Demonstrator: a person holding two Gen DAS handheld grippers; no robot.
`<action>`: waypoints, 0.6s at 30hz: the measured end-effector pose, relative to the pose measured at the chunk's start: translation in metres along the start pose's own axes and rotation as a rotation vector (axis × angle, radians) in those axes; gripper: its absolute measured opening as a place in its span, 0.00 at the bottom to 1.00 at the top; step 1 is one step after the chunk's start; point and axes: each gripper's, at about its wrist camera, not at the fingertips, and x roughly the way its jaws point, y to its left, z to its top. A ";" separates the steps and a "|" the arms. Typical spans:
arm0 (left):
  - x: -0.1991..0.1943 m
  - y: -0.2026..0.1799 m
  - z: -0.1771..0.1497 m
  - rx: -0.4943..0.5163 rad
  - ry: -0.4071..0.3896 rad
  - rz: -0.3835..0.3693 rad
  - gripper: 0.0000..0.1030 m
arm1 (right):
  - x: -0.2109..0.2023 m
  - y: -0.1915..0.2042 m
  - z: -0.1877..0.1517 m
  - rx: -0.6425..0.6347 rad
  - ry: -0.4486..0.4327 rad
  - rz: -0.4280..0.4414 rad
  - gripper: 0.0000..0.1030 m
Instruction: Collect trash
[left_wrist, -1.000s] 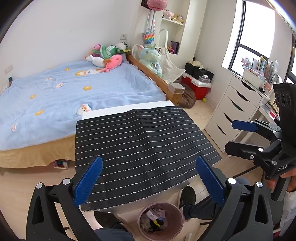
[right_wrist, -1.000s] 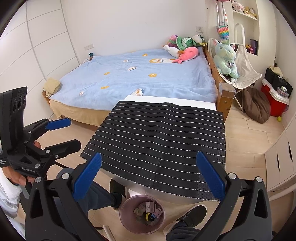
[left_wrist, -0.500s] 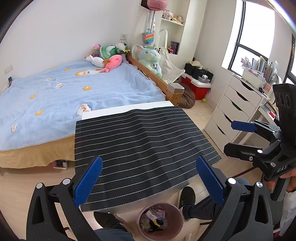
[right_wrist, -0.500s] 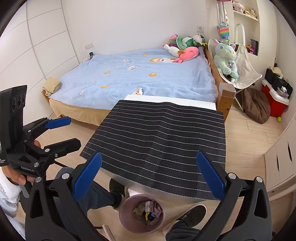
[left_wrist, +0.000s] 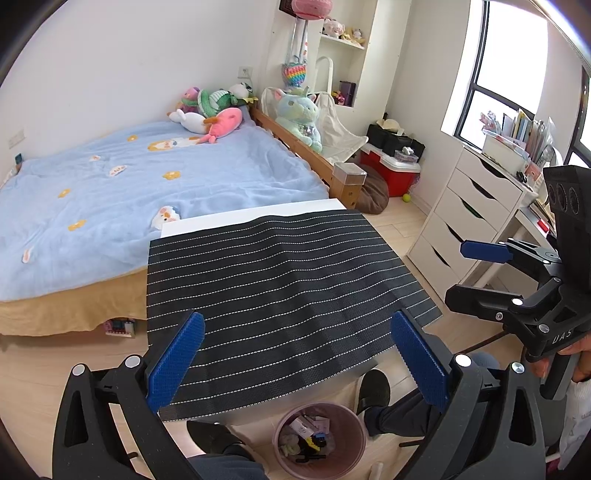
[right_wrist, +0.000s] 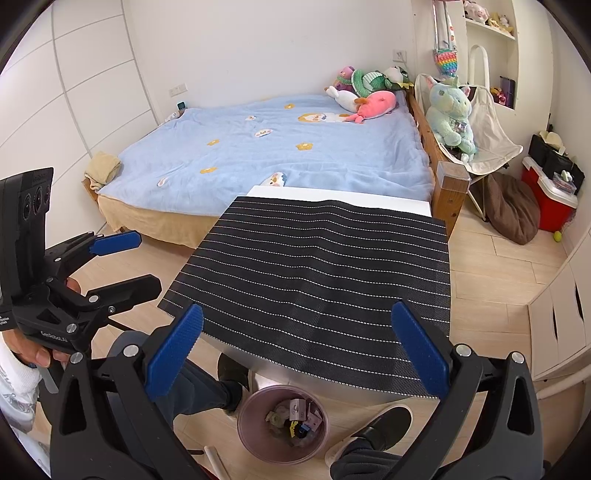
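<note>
Nothing has changed since a second ago: left gripper (left_wrist: 295, 363) and right gripper (right_wrist: 297, 354) stay spread apart and empty above the bare striped mat (left_wrist: 273, 288); trash lies in the bin (left_wrist: 319, 439) at 6 o'clock, so collecting looks finished

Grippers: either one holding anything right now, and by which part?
Nothing is held. The left gripper and the right gripper are both open and empty above the striped mat. The trash sits in the bin on the floor.
</note>
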 end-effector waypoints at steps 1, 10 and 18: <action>0.000 0.000 0.000 0.000 0.000 0.002 0.94 | 0.000 -0.001 -0.001 0.001 0.001 0.000 0.97; 0.001 -0.002 -0.001 0.002 0.002 0.004 0.94 | 0.000 -0.002 -0.002 0.002 -0.001 -0.001 0.97; 0.002 0.000 0.000 0.005 0.003 -0.001 0.94 | 0.000 -0.002 -0.001 0.002 0.001 -0.001 0.97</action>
